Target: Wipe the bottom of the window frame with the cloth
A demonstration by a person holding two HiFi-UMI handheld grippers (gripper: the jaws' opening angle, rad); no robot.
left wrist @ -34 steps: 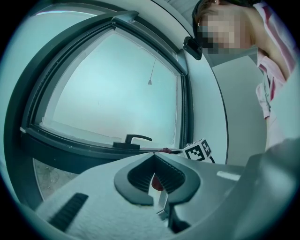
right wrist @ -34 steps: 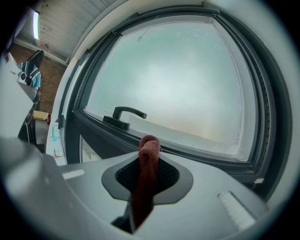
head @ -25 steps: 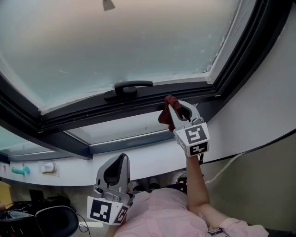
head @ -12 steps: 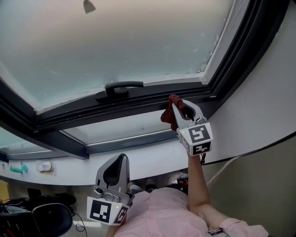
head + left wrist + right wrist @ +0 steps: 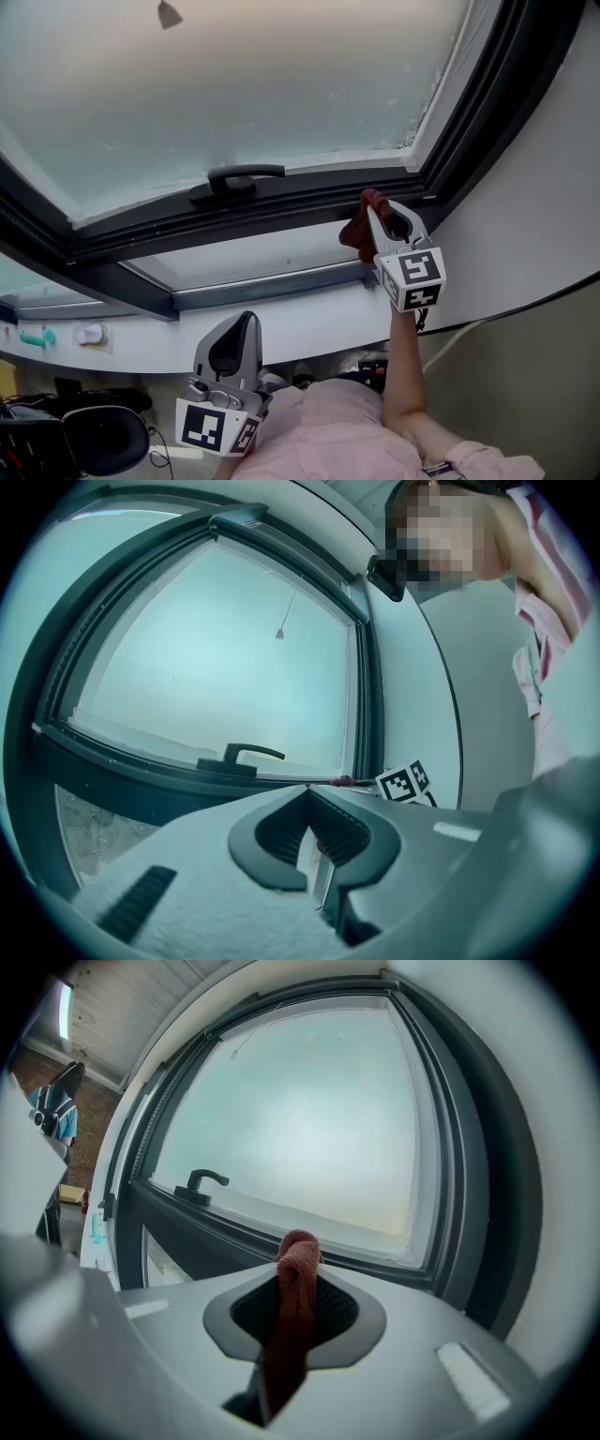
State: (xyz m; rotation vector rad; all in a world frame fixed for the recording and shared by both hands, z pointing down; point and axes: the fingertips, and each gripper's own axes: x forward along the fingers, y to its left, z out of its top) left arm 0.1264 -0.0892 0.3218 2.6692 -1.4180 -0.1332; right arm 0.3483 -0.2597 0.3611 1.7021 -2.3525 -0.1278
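Note:
A dark red cloth (image 5: 359, 228) is bunched against the bottom rail of the dark window frame (image 5: 281, 202), near its right corner. My right gripper (image 5: 377, 210) is shut on it and points up at the rail. In the right gripper view the cloth (image 5: 298, 1249) sticks out past the shut gripper (image 5: 298, 1283), with the bottom frame (image 5: 216, 1232) just beyond. My left gripper (image 5: 247, 321) hangs low by the person's chest, shut and holding nothing, well below the window. In the left gripper view the empty gripper (image 5: 307, 794) faces the window, where the cloth (image 5: 342, 781) shows small.
A black window handle (image 5: 234, 180) sits on the bottom rail left of the cloth. A blind-cord knob (image 5: 169, 14) hangs before the frosted glass. A white wall (image 5: 525, 216) with a black cable (image 5: 525, 298) lies to the right. An office chair (image 5: 103, 441) stands at lower left.
My right gripper has slid the cloth rightwards along the bottom rail, closer to the frame's right corner. The left gripper has stayed where it was.

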